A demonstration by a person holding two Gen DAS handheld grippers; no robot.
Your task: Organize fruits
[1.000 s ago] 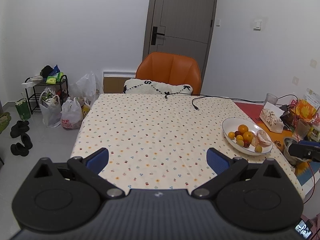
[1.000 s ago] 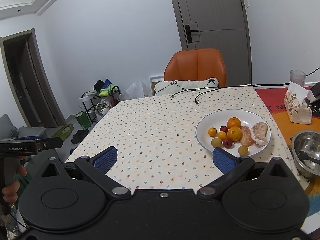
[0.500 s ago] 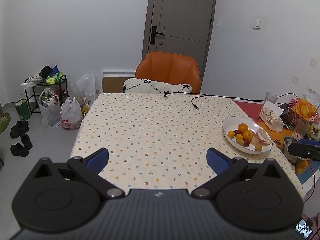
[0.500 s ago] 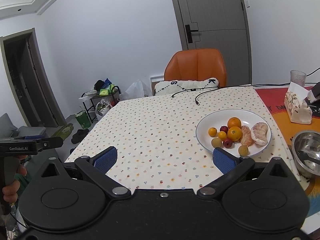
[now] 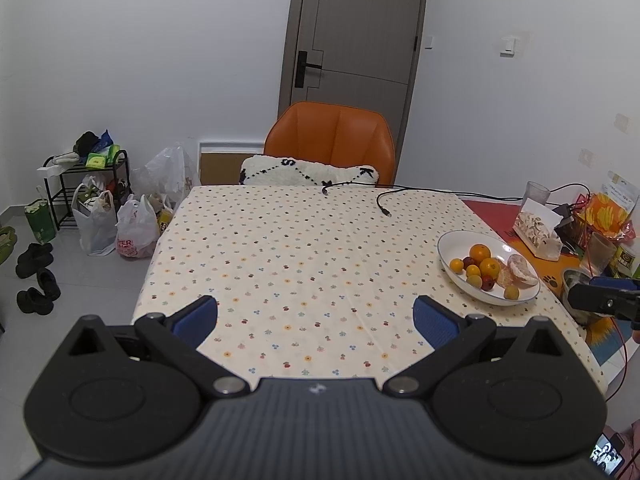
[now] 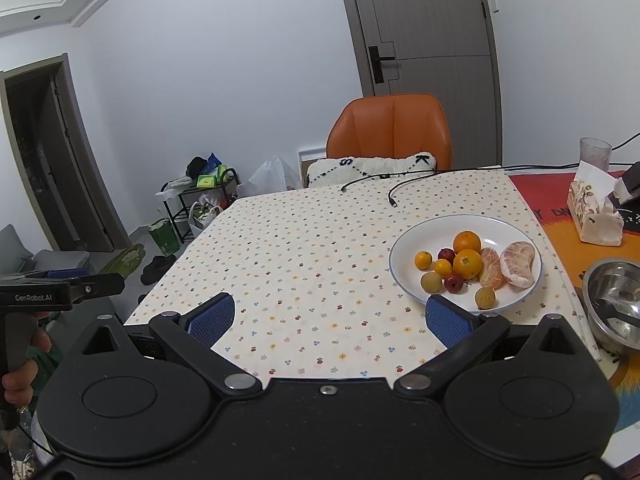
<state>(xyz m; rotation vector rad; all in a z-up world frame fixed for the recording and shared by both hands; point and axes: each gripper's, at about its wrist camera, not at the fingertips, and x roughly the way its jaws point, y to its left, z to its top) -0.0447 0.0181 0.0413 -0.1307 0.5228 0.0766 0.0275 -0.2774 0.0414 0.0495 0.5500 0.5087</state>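
Both your grippers were spread wide and empty; the white plate [image 6: 404, 252] of fruit [image 6: 466, 263] sat ahead-right, just beyond your right gripper [image 6: 328, 316] and well right of your left gripper [image 5: 316, 318], so the right was nearer.

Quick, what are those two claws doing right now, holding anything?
Left claw: open, holding nothing, over the table.
Right claw: open, holding nothing, near the plate of fruit.
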